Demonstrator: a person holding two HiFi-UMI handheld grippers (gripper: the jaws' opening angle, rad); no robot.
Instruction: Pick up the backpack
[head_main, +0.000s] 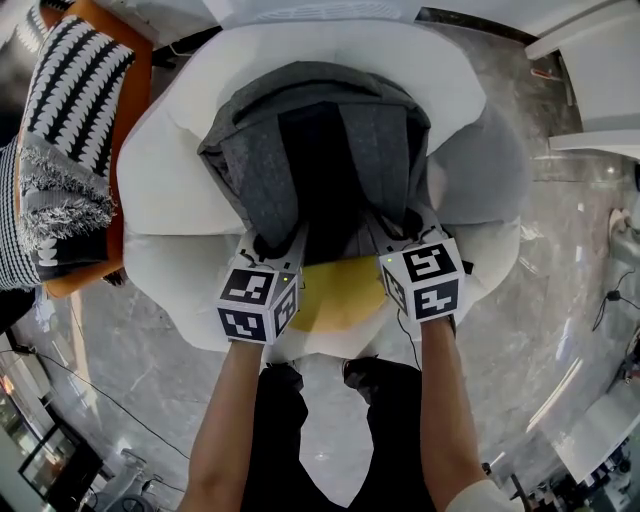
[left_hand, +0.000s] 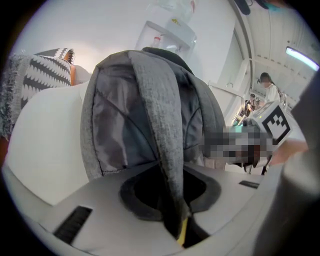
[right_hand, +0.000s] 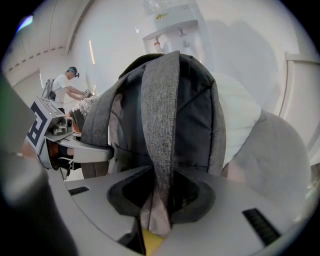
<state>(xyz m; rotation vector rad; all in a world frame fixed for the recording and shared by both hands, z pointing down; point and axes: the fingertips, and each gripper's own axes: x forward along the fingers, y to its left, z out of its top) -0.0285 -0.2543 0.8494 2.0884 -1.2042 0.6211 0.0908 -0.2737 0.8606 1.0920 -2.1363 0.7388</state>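
Note:
A grey backpack (head_main: 320, 150) lies on a white armchair (head_main: 170, 170), back panel up, with its two shoulder straps running toward me. My left gripper (head_main: 283, 243) is at the lower end of the left strap (head_main: 265, 188); in the left gripper view that strap (left_hand: 160, 110) runs down between the jaws of the left gripper (left_hand: 175, 205) and is pinched there. My right gripper (head_main: 392, 235) is on the right strap (head_main: 385, 162). The right gripper view shows this strap (right_hand: 161, 110) clamped where the jaws of the right gripper (right_hand: 157, 210) meet. The bag rests on the seat.
A yellow cushion (head_main: 345, 295) lies on the seat's front edge under the grippers. A grey cushion (head_main: 480, 165) sits at the chair's right. An orange chair with a black-and-white throw (head_main: 75, 110) stands left. White furniture (head_main: 590, 70) is at top right. My shoes (head_main: 380, 375) stand on marble floor.

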